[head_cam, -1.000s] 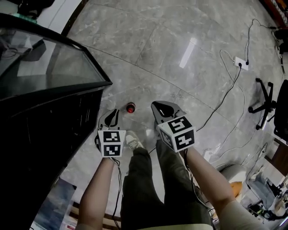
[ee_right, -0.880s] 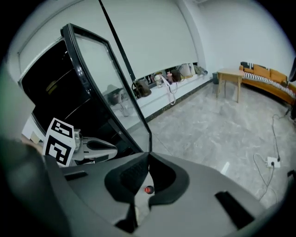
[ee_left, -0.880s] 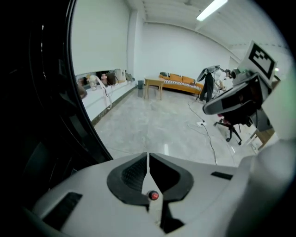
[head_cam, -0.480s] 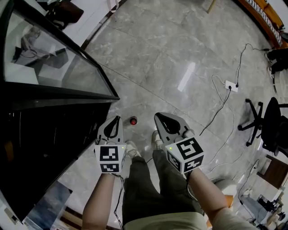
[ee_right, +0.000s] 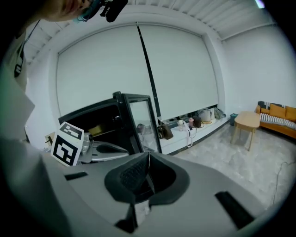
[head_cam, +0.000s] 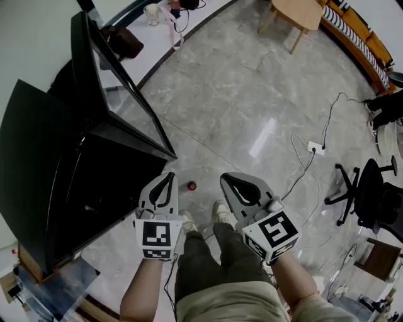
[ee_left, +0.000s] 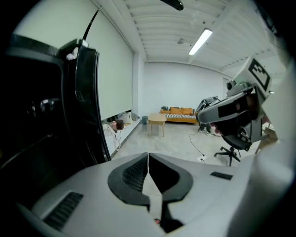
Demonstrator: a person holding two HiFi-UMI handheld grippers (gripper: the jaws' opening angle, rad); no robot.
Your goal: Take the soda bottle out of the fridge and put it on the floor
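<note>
The soda bottle (head_cam: pixel 191 185) is seen from above as a small red cap, standing on the grey marble floor (head_cam: pixel 239 94); it lies below and just ahead of the two gripper tips, between them and slightly nearer the left one; it is touched by neither.

The left gripper (head_cam: pixel 167 179) is held with its jaws pressed together and nothing between them, as its own view confirms; the right gripper (head_cam: pixel 230 181) is likewise closed on nothing, its pads meeting along one thin line in its own view; both are pointed forward and downward, side by side, with the person's legs (head_cam: pixel 220 270) and shoes (head_cam: pixel 221 212) beneath them.

To the left of the left gripper a black fridge (head_cam: pixel 75 188) is seen, its glass door (head_cam: pixel 126 82) swung open so that the door's lower corner reaches close to the left gripper's tip.

To the right of the right gripper a white power strip (head_cam: pixel 313 148) and its cable are laid across the floor; further right a black office chair (head_cam: pixel 362 195) is placed; far ahead of both grippers a small wooden table (head_cam: pixel 296 12) is set, and in the left gripper view an orange sofa (ee_left: pixel 178 112) is seen behind it against the far wall.
</note>
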